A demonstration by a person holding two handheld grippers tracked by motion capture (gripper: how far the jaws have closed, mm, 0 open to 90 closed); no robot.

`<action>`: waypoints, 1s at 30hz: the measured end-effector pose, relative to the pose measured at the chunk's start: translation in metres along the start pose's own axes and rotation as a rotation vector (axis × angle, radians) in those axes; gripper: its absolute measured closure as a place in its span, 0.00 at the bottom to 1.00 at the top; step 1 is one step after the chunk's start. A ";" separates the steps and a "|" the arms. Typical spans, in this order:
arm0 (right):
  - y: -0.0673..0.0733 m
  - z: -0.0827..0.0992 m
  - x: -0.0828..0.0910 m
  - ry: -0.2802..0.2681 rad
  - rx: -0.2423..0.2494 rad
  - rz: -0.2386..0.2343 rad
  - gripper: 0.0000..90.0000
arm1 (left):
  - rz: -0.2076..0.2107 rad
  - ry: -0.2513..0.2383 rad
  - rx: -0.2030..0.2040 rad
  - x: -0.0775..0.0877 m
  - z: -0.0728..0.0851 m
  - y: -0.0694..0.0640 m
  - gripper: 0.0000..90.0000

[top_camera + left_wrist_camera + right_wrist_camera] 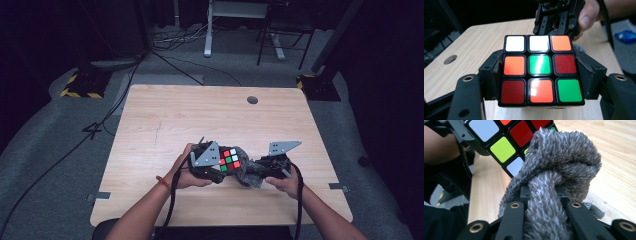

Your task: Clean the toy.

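Note:
A puzzle cube (229,160) (540,68) with white, orange, red and green stickers is clamped in my left gripper (212,165) (540,82), whose jaws press its two sides. My right gripper (260,167) (544,192) is shut on a bunched grey cloth (248,175) (556,170). The cloth's bundled end presses against a side of the cube (504,142). In the left gripper view the right gripper (557,22) stands just behind the cube with a hand around it. Both grippers hover near the table's front middle.
The wooden table (210,120) has a round cable hole (252,100) at the back right. Its whole far half is bare. Cables, a desk frame and a chair stand on the floor beyond the table.

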State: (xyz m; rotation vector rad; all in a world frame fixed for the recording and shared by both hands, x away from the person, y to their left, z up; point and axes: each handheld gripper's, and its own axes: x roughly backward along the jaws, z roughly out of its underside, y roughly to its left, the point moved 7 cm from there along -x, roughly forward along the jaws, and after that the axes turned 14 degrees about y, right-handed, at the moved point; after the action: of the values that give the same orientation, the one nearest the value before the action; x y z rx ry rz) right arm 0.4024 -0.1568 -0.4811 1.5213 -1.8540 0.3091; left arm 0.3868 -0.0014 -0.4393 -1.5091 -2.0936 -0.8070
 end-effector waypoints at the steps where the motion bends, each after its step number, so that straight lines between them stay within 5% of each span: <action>1: 0.000 -0.001 0.001 -0.007 0.001 0.002 0.85 | 0.003 0.001 0.004 -0.001 0.001 0.000 0.36; 21: 0.008 -0.011 0.018 -0.048 0.074 0.096 0.86 | -0.035 0.163 -0.020 -0.020 0.015 0.002 0.37; 30: 0.007 -0.011 0.017 -0.027 0.086 0.124 0.86 | -0.047 0.139 -0.023 -0.016 0.010 0.001 0.37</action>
State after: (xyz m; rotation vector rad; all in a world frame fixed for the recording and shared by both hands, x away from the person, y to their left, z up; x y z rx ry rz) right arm 0.3987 -0.1615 -0.4601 1.4764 -1.9828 0.4329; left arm 0.3928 -0.0052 -0.4563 -1.3785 -2.0310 -0.9286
